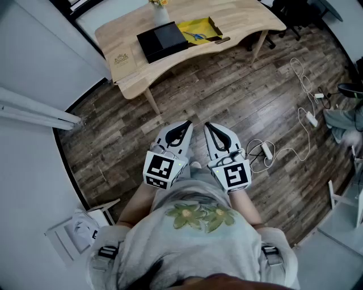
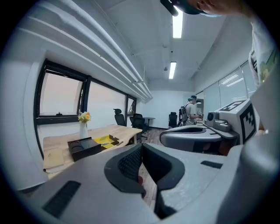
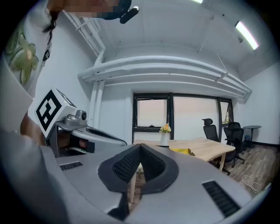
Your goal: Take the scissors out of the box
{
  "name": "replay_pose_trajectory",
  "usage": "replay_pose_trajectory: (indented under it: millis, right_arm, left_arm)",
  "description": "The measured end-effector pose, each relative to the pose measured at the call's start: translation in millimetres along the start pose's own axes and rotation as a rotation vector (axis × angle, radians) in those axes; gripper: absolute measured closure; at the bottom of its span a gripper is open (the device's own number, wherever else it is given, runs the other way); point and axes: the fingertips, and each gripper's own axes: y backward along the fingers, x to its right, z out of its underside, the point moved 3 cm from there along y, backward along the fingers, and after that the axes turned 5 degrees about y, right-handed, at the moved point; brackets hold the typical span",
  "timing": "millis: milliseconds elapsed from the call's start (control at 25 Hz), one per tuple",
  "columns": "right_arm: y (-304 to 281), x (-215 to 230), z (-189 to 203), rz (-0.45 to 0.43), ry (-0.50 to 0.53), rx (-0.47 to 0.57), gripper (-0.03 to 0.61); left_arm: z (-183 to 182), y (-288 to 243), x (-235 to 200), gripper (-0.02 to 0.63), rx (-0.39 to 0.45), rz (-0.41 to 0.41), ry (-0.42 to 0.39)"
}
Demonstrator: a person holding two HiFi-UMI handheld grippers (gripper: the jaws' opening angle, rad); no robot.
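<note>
As things stand, a wide stretch of floor (image 1: 238,96) lies before the counter (image 1: 170,62). On it: a black lid (image 1: 161,41), just beside the open yellow-lined box (image 1: 190,27). Left tool (image 1: 187,126), right tool (image 1: 209,126): side by side, well short of the counter, jaws closed, empty. Scissors (image 1: 197,37) lie inside the box. Risk, judged: a tool arriving closed would shove the scissors or skid the light box instead of gripping.

The head view's top edge cuts off the vase (image 1: 160,14), and the scissors (image 1: 196,37) show too small to detail.
</note>
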Motion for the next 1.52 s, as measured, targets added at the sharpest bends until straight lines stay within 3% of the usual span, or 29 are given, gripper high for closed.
replay_pose_trajectory:
  millis: [560,1000,1360,1520]
  right_arm:
    - [-56.5,65.7,-0.7,0.007,0.023,-0.002,0.572]
    - [-152.6,126.2,-13.7,0.014,0.026,-0.012,0.572]
    - [-235.2,143.3,-16.5,-0.006,0.049,-0.055,0.572]
    - [-251.5,151.9,-14.5,0.014,0.043,-0.044,0.571]
  left_arm:
    - [-24.8,-83.6,-45.8,0.606,0.017,0.037,0.016]
    - [-65.9,-157.2,-120.8,0.606,0.026,0.055,0.031]
    - [-83.2,-194.6,-205.5,0.606,0.03,0.061,0.049]
    - [-90.6,-207.8,-219.3,0.606,0.045,0.085,0.059]
